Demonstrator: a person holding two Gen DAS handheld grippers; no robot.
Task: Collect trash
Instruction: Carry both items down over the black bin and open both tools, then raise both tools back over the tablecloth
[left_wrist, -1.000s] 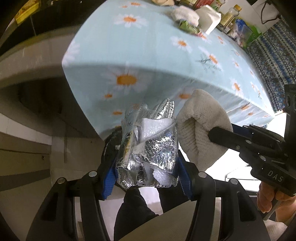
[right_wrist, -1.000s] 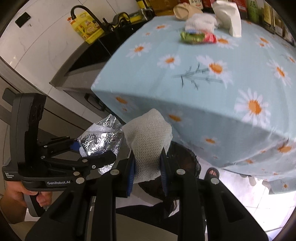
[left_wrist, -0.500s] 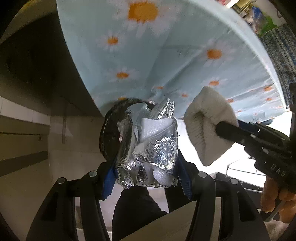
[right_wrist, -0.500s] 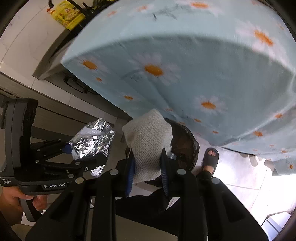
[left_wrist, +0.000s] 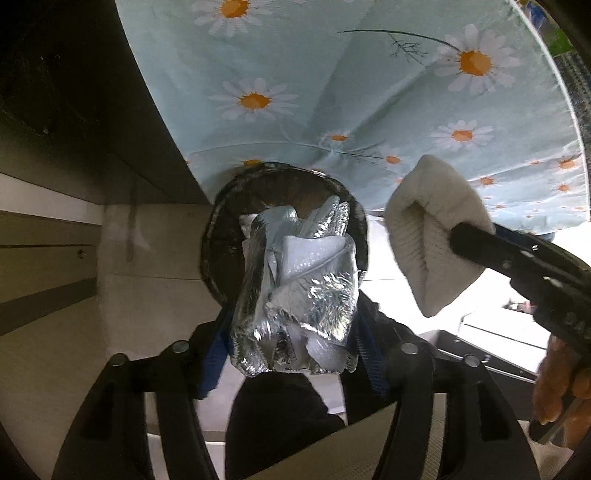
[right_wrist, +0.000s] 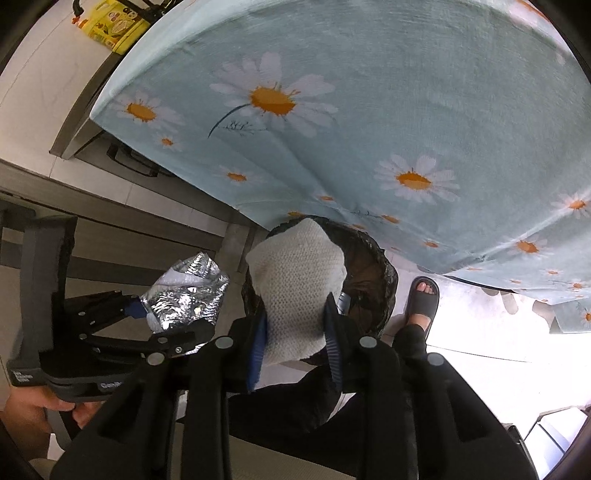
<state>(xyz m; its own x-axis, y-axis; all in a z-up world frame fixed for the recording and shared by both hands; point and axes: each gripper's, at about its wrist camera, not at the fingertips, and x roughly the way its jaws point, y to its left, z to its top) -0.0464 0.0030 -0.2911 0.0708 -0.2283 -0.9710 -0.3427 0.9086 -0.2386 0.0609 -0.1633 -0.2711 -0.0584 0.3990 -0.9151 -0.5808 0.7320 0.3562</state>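
Note:
My left gripper (left_wrist: 290, 332) is shut on a crumpled silver foil wrapper (left_wrist: 299, 291), held over a round bin lined with a black bag (left_wrist: 221, 236) on the floor by the table's edge. My right gripper (right_wrist: 295, 332) is shut on a wad of white paper towel (right_wrist: 295, 284), held over the same bin (right_wrist: 373, 280). The towel (left_wrist: 428, 229) shows to the right in the left wrist view. The foil (right_wrist: 188, 295) and left gripper (right_wrist: 147, 325) show to the left in the right wrist view.
A table under a light blue daisy cloth (left_wrist: 351, 92) hangs over the bin (right_wrist: 406, 110). A kitchen counter and cabinets (right_wrist: 92, 206) stand on the left. The person's sandalled foot (right_wrist: 423, 301) is on the floor to the right of the bin.
Both grippers have dropped below the table top and tilted down towards the floor. The bin has come into view under them. Both still hold their trash.

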